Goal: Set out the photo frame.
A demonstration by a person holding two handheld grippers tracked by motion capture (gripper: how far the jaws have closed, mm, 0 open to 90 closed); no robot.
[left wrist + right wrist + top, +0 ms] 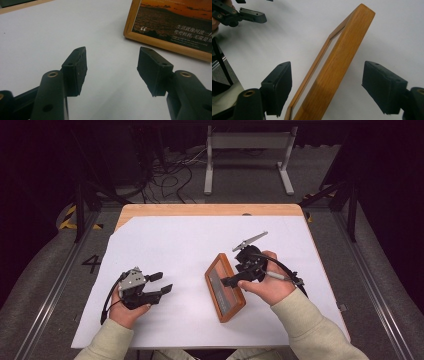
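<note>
The wooden picture frame (pixel 225 287) lies face-up toward the table's (pixel 165 240) right front, apparently set down, with the right gripper (pixel 327 85) released around its edge and the left gripper (pixel 112 71) idle, empty, open.

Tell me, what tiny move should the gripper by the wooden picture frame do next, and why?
Probably back the right gripper a little further off the wooden picture frame. Its jaws stand open with a gap on each side of the frame's edge, so nothing is gripped, and the frame looks like it rests on the white table cover. The left gripper waits open and apart.
</note>
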